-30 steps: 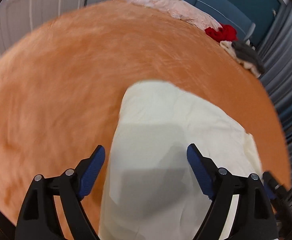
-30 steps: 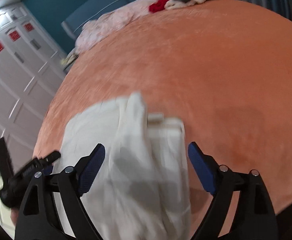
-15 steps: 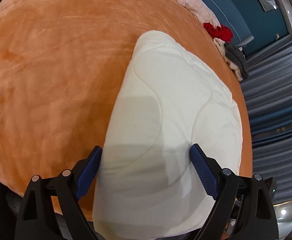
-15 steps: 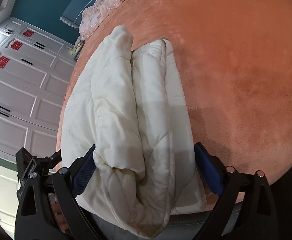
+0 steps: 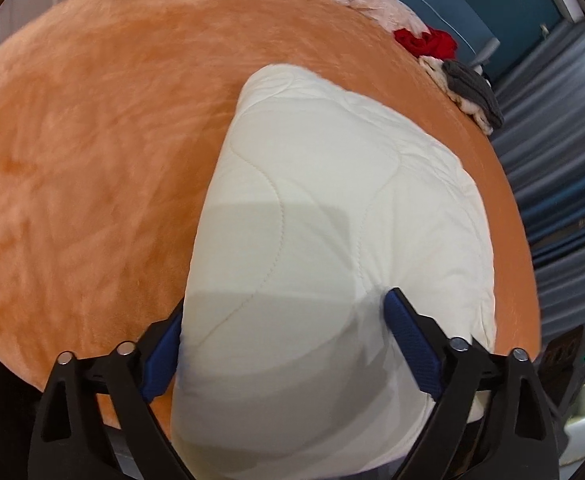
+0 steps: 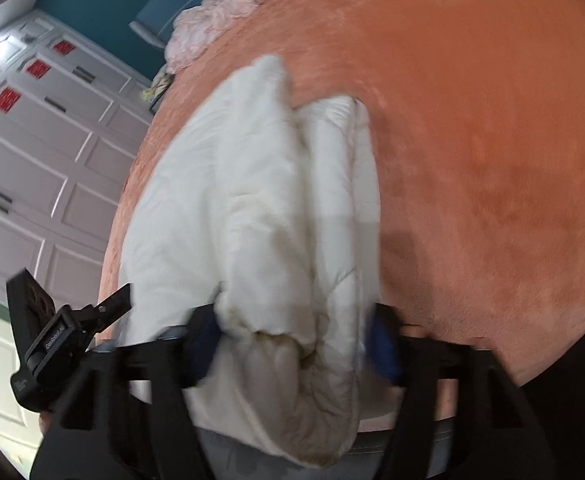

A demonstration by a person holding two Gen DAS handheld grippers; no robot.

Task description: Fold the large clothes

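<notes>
The right gripper (image 6: 292,344) is closing around the near end of a folded cream quilted garment (image 6: 260,216), its blue pads blurred with motion on either side of the bunched layers. The thick roll of fabric already fills the gap between the jaws, so the pads look to be pressing in on it, most likely to pinch all the layers together so the fold does not spring apart.

The left gripper (image 5: 284,344) straddles the same bundle's other near corner (image 5: 312,240). Its jaws stand wide, one blue pad hard against each flank of the padded cloth; whether they truly squeeze it or merely bracket it I cannot tell.

The garment lies on the near edge of a bed covered by an orange plush blanket (image 5: 92,152), its near end overhanging toward the person and its length running away from both grippers. From the right wrist view, several stacked layers show at the open end, suggesting the folding is well advanced.

Far across the bed sit a red garment (image 5: 426,42), a grey and cream pile (image 5: 468,88) and a pink quilt (image 6: 216,20), with white wardrobe doors (image 6: 40,152) beyond.
</notes>
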